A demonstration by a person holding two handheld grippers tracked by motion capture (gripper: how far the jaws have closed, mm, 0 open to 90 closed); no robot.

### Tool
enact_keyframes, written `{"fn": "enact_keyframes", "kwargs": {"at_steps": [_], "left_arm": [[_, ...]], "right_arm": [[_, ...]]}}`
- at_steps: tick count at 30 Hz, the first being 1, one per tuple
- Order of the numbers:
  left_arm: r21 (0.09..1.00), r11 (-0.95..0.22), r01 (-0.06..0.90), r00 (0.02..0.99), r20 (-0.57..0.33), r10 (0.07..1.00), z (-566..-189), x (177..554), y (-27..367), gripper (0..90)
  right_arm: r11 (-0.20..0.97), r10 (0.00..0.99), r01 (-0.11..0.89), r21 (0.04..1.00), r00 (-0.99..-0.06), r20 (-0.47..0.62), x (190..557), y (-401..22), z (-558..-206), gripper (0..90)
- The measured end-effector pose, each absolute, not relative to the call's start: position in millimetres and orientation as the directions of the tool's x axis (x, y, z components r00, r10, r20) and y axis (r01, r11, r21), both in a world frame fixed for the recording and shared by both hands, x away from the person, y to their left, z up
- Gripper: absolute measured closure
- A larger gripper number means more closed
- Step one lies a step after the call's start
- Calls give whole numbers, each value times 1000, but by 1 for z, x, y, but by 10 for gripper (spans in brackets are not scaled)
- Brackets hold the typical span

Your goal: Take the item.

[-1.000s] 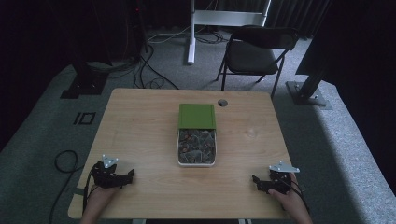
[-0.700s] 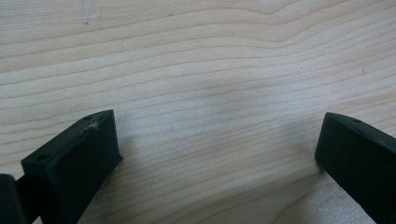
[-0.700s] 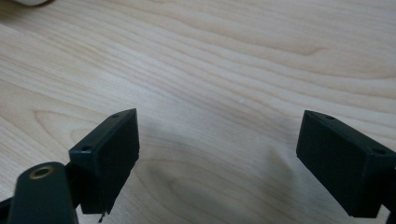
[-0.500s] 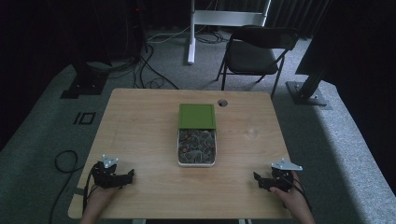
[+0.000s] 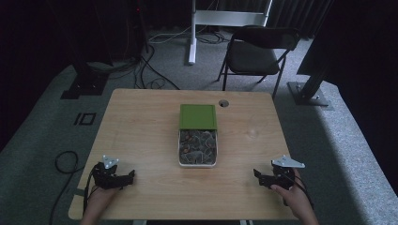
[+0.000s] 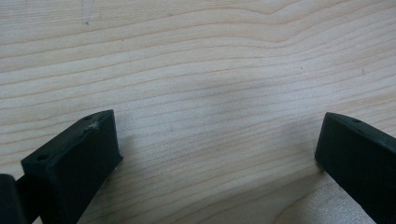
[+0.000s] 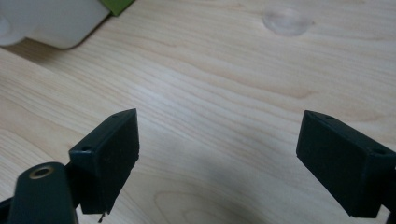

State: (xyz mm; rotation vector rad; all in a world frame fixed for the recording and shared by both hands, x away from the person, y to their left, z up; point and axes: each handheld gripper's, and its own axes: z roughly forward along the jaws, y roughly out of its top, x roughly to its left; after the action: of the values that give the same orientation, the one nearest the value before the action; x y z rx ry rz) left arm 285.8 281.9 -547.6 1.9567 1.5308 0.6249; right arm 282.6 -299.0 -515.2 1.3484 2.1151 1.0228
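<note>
A white tray [image 5: 179,151] full of small brown and grey pieces sits at the middle of the wooden table [image 5: 141,126], with a green lid [image 5: 198,116] resting over its far end. My left gripper [image 5: 131,175] lies near the front left corner, open, with bare wood between its jaws. Over near the front right edge, my right gripper [image 5: 256,175] is also open and holds nothing. In the right gripper view the tray's white corner [image 7: 56,23] and a bit of the green lid [image 7: 116,5] show at the upper left.
A round cable hole [image 5: 224,102] pierces the table's far edge. A dark folding chair [image 5: 258,51] stands behind the table, and cables [image 5: 155,70] run across the grey floor. A faint round mark [image 7: 286,21] lies on the wood ahead of the right gripper.
The right gripper has shifted slightly toward the table's front right edge. The left gripper and the tray have stayed put.
</note>
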Motion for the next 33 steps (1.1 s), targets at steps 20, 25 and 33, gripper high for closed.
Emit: {"fn": "enact_keyframes", "kwargs": {"at_steps": [20, 25, 33], "left_arm": [[686, -181, 705, 235, 15, 972, -548, 286, 282, 2], [686, -181, 705, 235, 15, 972, -548, 286, 282, 2], [686, -181, 705, 235, 15, 972, -548, 286, 282, 2]], "right_arm": [[274, 882, 536, 799, -470, 14, 289, -285, -490, 137], [278, 875, 520, 808, -485, 11, 290, -281, -484, 137], [287, 862, 505, 814, -507, 11, 293, -272, -477, 137]]}}
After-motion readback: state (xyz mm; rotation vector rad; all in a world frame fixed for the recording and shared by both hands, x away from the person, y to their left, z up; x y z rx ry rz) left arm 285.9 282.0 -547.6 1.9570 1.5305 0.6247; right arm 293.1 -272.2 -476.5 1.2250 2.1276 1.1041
